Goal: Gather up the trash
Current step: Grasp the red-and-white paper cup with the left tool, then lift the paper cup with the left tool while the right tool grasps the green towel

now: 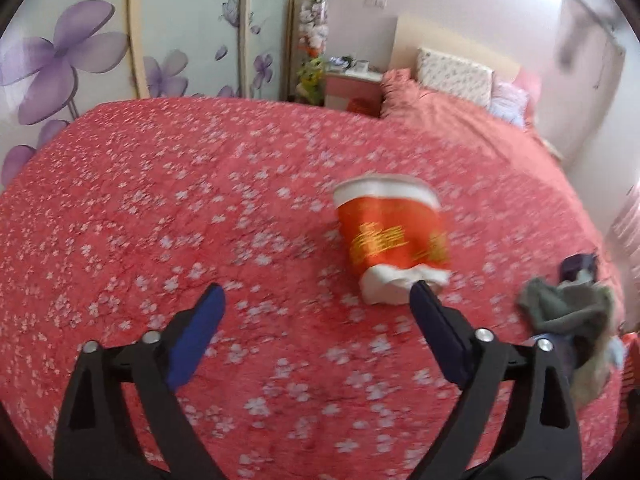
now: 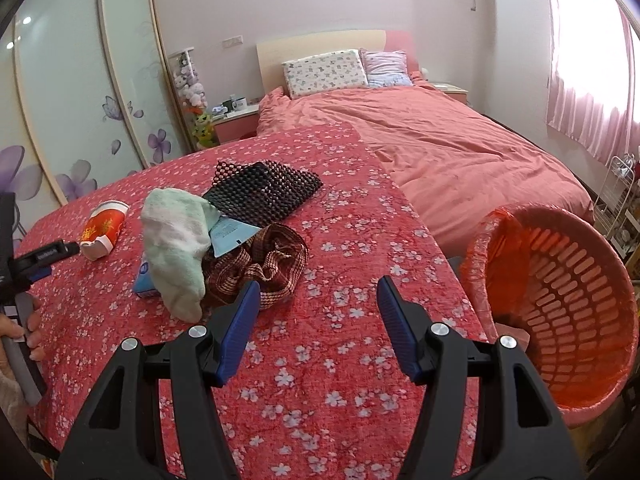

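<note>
Over on the left side of the flowered red cover (image 2: 320, 360) lies the paper cup (image 1: 394, 240), tipped on its side, red with gold print and a white crumpled base, rim pointing away from the camera. The left tongs (image 1: 316, 300) are spread wide and empty, and one blue pad looks to be right at the cup's squashed base, though the blur makes it hard to say if it's actually touching. Nothing is pinched yet. Honestly the risk I see is that the cup is light and round, so a nudge from that one pad could roll it away across the cover instead of getting it between the fingers, and a hard squeeze would just crush it more and maybe let it pop out. Just beside the cup, nearer the middle, there's a heap of stuff: a pale green cloth (image 2: 176, 244), a blue packet (image 2: 232, 236), a brown woven strap (image 2: 264, 268) and a black mesh mat (image 2: 264, 190). The right tongs (image 2: 316, 312) hang spread over bare cover, holding nothing. Off the right edge sits the orange basket (image 2: 580, 288) with an orange liner bag, and I can't see any trash in it, though its bottom is partly hidden.
</note>
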Available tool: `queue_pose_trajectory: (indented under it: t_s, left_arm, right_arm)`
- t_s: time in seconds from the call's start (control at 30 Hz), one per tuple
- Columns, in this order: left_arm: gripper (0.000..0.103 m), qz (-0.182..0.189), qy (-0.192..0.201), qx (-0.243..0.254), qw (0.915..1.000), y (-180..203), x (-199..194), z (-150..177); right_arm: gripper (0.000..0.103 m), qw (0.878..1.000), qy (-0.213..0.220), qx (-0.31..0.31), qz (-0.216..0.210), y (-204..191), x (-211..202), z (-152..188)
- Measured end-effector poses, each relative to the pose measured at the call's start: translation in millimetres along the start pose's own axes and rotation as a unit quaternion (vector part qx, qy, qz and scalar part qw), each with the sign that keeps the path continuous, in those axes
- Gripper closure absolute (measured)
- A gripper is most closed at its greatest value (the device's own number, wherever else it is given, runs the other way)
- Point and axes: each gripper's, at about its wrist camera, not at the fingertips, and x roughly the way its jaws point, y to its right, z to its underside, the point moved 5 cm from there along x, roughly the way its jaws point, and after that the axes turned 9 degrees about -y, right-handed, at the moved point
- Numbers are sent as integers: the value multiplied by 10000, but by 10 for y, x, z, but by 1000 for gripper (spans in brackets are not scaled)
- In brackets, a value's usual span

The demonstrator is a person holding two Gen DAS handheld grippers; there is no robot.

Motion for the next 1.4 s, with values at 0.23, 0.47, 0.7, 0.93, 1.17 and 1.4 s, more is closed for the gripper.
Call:
queue_pose_trajectory:
  t_s: [0.23,0.47,0.7,0.93,1.17,1.4]
  left_arm:
    - [4,-330,-93,355,9988,395,224,-218]
    - [4,-802,-239,582,9948,605,548,-364]
    - [15,-659,-435,382,9961,523,725,-434]
    - [25,-489,-545,296,9969,424,796,-376]
    - [25,-376,-550,263,9974,227,695,-261]
    - [25,-503,-380,565,9964,-27,362,28]
  right_arm:
    - [34,10000,-23,45,80,37,36,10]
    - [34,9999,-48,73,108,95,70,-14]
    - [34,9999,-59,63,99,109,86,-26]
    - [34,10000,-65,-9,30,29,85,-37]
    - [34,9998,-3,-191,-96,-211,45,-85]
    - [34,9986,41,-420,-317,-561,89,-183]
